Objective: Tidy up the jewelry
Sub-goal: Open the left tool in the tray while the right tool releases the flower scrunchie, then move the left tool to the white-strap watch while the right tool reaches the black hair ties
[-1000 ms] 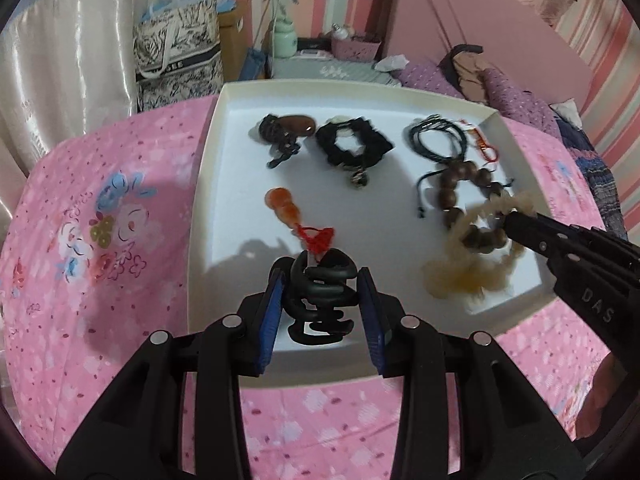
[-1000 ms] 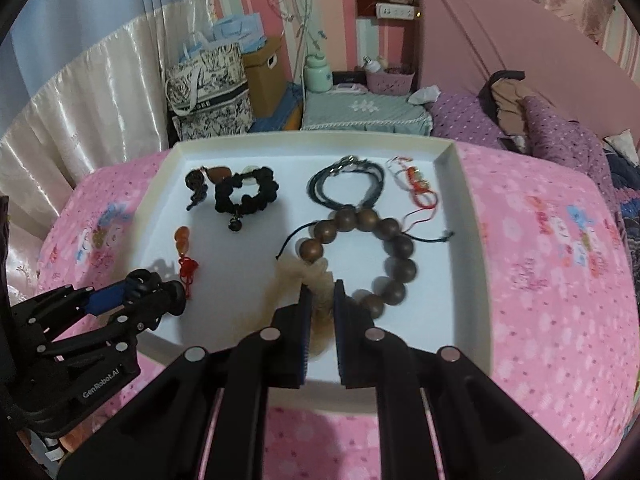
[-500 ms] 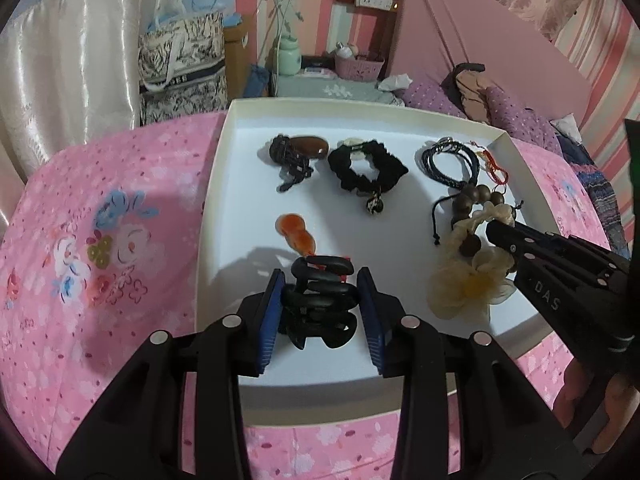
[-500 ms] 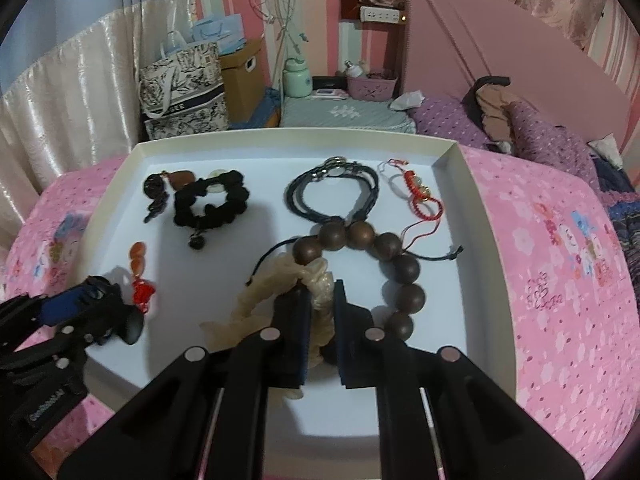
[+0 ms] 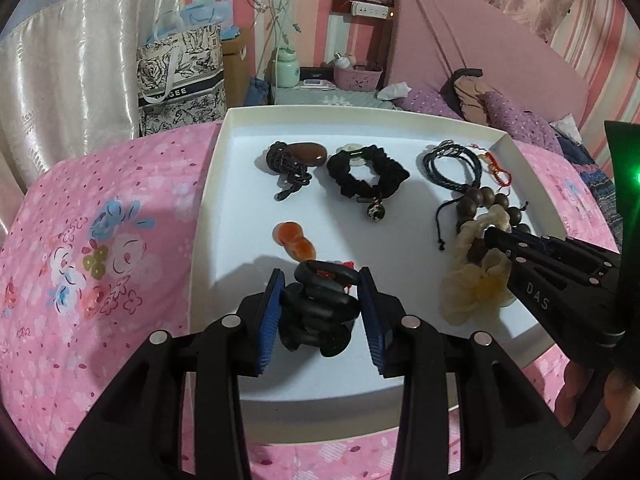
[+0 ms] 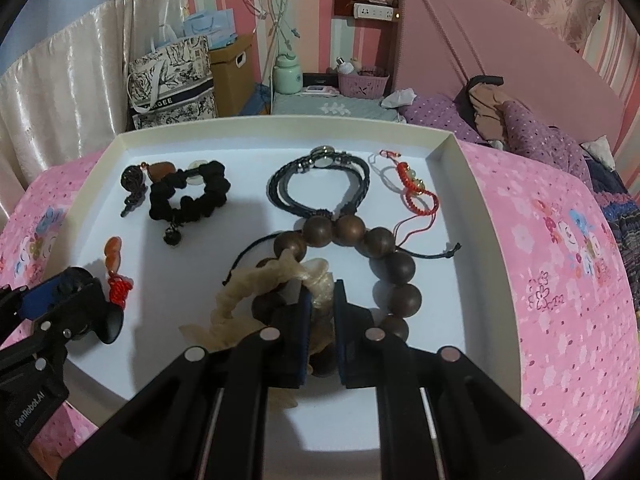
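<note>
A white tray [image 5: 208,208] lies on a pink flowered bedspread. My left gripper [image 5: 322,280] is shut on a black claw hair clip [image 5: 320,312] just above the tray's near left part, next to an orange gourd pendant [image 5: 294,242] with a red knot. My right gripper [image 6: 322,286] is shut on a cream fabric scrunchie [image 6: 248,296] that lies over a bracelet of large brown wooden beads [image 6: 394,266]. In the left wrist view the right gripper [image 5: 490,236] comes in from the right onto the scrunchie [image 5: 472,292].
At the tray's back lie a brown stone pendant on black cord [image 5: 298,160], a black scrunchie [image 5: 366,176], a dark braided cord bracelet [image 6: 320,184] and a red string bracelet [image 6: 416,188]. Bedspread [image 5: 80,260] surrounds the tray; bags, a nightstand and pillows stand behind.
My left gripper has moved forward with the hair clip, now over the pendant's red knot. My right gripper has lifted and drawn the cream scrunchie up over the wooden beads.
</note>
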